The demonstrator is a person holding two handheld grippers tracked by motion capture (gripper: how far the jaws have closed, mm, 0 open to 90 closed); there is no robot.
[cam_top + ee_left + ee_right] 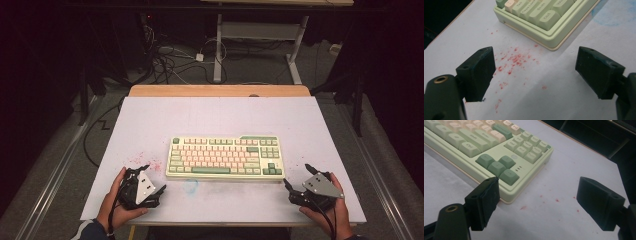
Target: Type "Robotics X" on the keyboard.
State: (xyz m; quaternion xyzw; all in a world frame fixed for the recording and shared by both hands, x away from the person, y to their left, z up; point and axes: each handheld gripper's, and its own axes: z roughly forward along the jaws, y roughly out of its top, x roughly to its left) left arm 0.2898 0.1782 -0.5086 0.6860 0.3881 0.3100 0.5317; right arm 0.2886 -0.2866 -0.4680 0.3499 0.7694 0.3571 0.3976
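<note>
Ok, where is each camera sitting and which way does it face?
High view: above the person's side, looking forward and down on the table; both hands, left gripper and right gripper show.
Left gripper view: looks along its open jaws toward the keyboard corner with Ctrl.
Right gripper view: along its open jaws toward the arrow-key corner.
All share the keyboard.

**A dim lab or recording workspace**

A counter covered with a white sheet stands on grey carpet in a dark room. Far beyond the left claw and right claw, tangled black cables and a white power adapter lie on the floor under a white-framed desk, with black stands at the sides.
</note>
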